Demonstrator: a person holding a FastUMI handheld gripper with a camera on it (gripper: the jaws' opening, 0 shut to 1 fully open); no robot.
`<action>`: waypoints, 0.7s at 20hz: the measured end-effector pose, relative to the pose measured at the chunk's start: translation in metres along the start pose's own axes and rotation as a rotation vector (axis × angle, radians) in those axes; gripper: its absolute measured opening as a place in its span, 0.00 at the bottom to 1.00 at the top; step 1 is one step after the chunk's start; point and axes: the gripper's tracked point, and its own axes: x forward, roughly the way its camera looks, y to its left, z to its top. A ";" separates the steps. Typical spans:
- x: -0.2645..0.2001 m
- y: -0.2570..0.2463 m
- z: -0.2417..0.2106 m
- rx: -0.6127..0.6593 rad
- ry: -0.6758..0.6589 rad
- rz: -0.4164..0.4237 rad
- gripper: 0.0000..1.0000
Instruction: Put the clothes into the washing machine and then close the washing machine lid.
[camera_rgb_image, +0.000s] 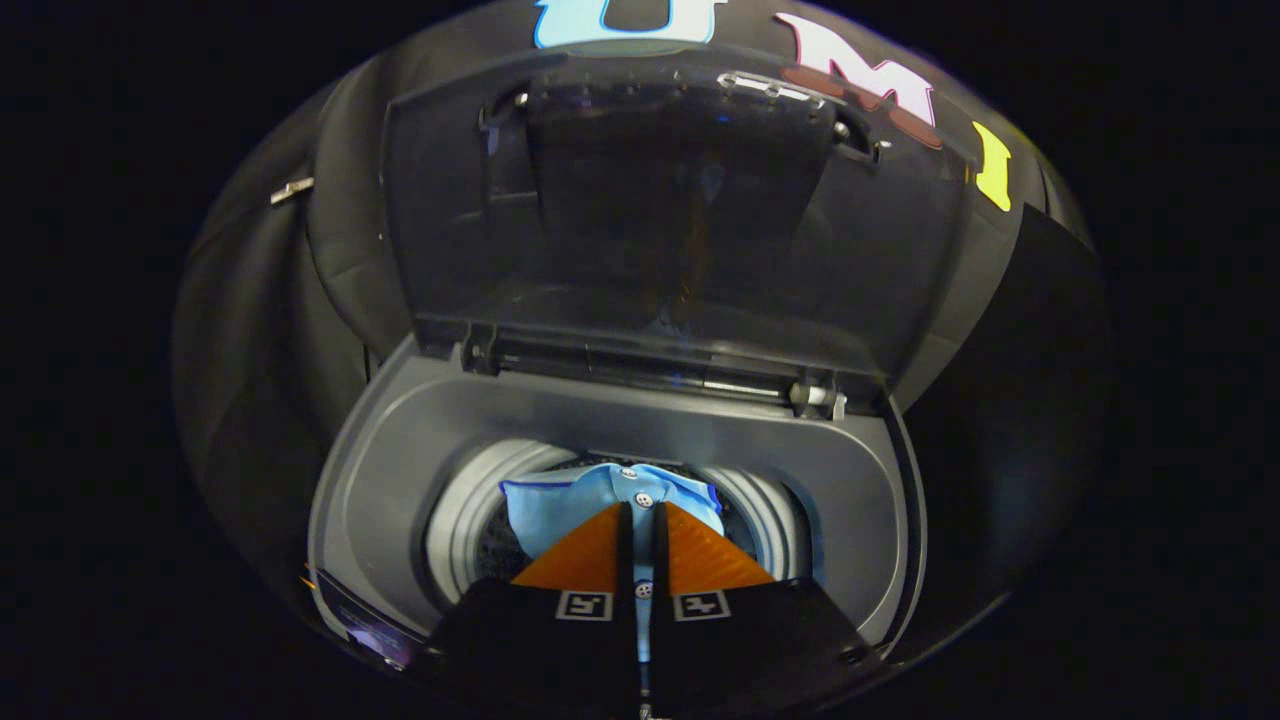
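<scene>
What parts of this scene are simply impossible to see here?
- Most of the blue shirt: the gripper, shut on it, covers its lower part.
- The drum bottom: hidden by the shirt and fingers, so other clothes cannot be ruled out.
- The control panel at the washing machine's near corner: too small and dark.
- Behind the raised lid: dim, blurred by the tinted plastic.

Black cloth wall (300, 300) draped in soft folds all around, dim and unevenly lit, with a small metal clip (291, 190) pinned to it and deep shadow beyond.
</scene>
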 end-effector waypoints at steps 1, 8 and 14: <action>-0.001 0.003 0.002 -0.004 -0.008 0.006 0.16; -0.004 0.008 0.007 0.003 -0.022 0.041 1.00; -0.004 0.011 0.002 0.004 -0.013 0.025 0.99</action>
